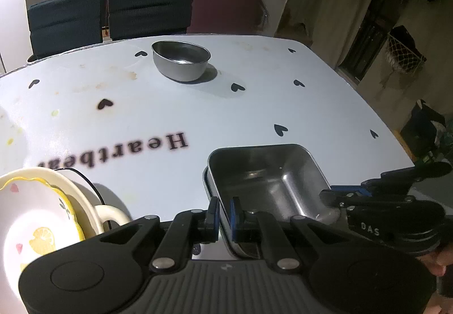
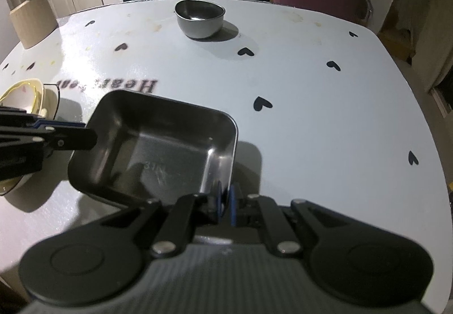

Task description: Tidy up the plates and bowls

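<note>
Steel tray, both jaws clamped on rims

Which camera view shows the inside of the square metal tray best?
The right wrist view: the square metal tray shows its whole rim and floor there. In the left wrist view the tray is partly hidden behind the left claw and the right claw.

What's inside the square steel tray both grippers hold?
Nothing: the square steel tray shows only its bare, shiny floor and walls. The left gripper and right gripper pinch opposite rims, covering small rim patches.
</note>
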A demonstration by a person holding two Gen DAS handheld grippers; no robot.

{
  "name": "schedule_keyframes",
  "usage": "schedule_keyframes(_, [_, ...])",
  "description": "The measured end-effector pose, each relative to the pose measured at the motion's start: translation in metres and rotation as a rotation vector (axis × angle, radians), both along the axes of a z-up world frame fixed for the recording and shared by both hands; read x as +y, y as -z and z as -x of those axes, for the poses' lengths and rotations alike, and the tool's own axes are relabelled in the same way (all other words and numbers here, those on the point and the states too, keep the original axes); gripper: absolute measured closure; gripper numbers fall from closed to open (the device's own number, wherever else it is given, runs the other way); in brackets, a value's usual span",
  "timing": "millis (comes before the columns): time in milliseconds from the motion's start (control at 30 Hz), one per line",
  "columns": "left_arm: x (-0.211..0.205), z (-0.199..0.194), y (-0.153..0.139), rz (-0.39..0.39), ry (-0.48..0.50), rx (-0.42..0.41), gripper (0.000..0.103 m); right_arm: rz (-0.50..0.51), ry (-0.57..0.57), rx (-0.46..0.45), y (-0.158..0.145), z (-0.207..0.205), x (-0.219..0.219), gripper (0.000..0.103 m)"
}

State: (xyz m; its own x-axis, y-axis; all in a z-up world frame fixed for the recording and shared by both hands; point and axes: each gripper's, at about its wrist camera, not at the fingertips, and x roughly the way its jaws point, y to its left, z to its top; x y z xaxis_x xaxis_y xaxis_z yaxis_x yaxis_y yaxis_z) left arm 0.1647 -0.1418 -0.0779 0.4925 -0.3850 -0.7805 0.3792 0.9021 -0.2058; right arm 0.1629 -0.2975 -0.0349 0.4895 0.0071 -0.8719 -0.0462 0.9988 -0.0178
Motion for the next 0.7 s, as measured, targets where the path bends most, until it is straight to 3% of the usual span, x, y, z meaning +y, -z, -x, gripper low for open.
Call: schedule_keyframes(700, [0.004,-0.006,0.019,-0.012,0.018,0.037,0.089,-0.058,0.012,0.019,0.001,-0.001,-0.007,0.097])
